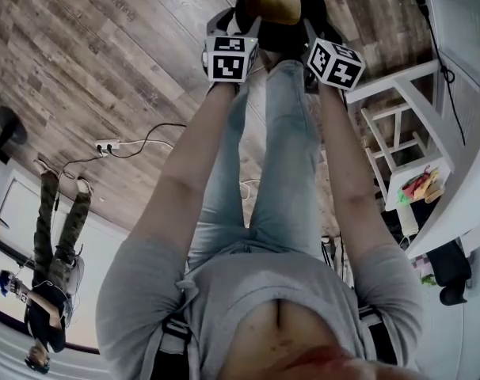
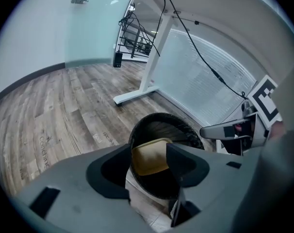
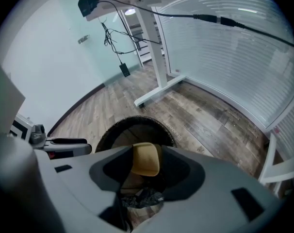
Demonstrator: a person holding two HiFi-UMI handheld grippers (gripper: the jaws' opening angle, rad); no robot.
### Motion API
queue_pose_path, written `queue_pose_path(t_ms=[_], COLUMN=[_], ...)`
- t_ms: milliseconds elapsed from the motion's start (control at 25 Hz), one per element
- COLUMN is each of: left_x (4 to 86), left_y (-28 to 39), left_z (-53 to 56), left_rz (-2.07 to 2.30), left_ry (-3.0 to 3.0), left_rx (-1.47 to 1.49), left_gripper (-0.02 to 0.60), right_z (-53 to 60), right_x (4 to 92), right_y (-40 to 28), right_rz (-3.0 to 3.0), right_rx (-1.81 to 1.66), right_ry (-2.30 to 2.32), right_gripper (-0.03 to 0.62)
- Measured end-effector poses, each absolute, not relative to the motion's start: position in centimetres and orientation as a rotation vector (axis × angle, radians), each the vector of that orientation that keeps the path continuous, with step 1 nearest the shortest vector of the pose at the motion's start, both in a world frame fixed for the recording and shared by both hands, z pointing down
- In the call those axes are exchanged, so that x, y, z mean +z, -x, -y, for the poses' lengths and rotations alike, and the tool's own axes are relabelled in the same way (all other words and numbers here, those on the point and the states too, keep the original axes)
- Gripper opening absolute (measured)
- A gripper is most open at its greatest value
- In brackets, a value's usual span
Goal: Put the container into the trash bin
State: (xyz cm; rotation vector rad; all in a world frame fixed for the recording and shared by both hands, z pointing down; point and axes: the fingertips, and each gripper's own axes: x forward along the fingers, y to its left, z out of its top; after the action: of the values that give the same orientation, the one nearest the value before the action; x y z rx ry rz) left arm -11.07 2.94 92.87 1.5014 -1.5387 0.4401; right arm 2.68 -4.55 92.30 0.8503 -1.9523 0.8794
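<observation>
Now you are at the release step: the tan container (image 1: 276, 5) is inside the rim of the black trash bin (image 1: 318, 8), at its mouth. Your left gripper (image 2: 149, 168) and right gripper (image 3: 146, 169) both have their jaws spread wide, and the container shows between them ungripped. Next, probably, lift both grippers straight clear of the rim.
</observation>
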Motion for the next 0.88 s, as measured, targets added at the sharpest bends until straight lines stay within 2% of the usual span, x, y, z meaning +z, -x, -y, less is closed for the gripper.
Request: queue_pose_path(t_ms=[560, 640, 880], left_x=[87.4, 86.1, 81.3], left_y=[11.4, 11.4, 12.5], left_z=[-3.4, -3.5, -2.7], left_rz=[1.574, 1.579, 1.661], left_ry=[-1.573, -1.602, -1.667], left_rx=[0.353, 0.334, 0.283], left_gripper=[0.21, 0.172, 0.054], right_z=[3.8, 3.7, 3.7], right_x=[86.4, 85.0, 79.7], right_y=[0.2, 0.9, 1.5], right_rz=[2.081, 2.117, 2.212], right_rx=[0.851, 0.825, 0.781], right_ry=[-0.799, -0.785, -0.819], right_gripper=[0.224, 0.216, 0.104])
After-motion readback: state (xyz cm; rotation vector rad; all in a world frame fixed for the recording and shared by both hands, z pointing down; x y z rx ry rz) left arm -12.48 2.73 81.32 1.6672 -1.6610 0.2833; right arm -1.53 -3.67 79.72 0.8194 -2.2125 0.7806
